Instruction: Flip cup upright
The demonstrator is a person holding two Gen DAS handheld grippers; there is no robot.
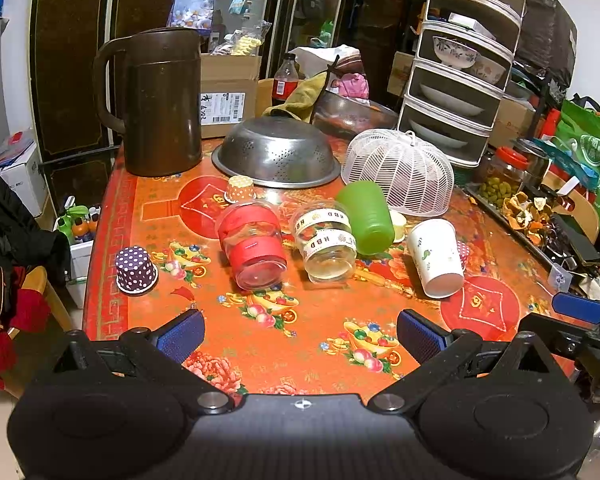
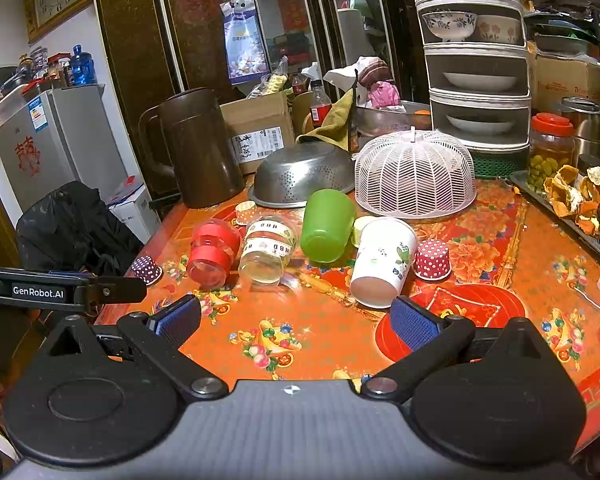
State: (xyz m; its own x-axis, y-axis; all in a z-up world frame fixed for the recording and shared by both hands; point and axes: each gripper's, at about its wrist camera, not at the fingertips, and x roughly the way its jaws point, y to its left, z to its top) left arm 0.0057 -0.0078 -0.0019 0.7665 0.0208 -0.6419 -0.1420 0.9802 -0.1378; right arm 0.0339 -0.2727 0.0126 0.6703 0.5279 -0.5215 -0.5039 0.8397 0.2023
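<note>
Several cups stand mouth-down in a row on the red patterned table (image 1: pixel 312 344): a clear cup with red bands (image 1: pixel 252 248) (image 2: pixel 212 252), a clear cup with HBD ribbon (image 1: pixel 326 240) (image 2: pixel 268 250), a green plastic cup (image 1: pixel 366 216) (image 2: pixel 326 224), and a white paper cup with leaf print (image 1: pixel 436 256) (image 2: pixel 382 262). My left gripper (image 1: pixel 300 334) is open and empty, in front of the row. My right gripper (image 2: pixel 296 320) is open and empty, its right finger (image 2: pixel 414 322) close to the white cup.
Small cupcake liners: purple dotted (image 1: pixel 135 270), orange dotted (image 1: pixel 240 189), red dotted (image 2: pixel 433 260). Behind stand a brown pitcher (image 1: pixel 160 100), an upturned steel colander (image 1: pixel 276 152), a white mesh food cover (image 1: pixel 400 168) and a dish rack (image 1: pixel 460 80). A tray of peels (image 2: pixel 580 196) lies right.
</note>
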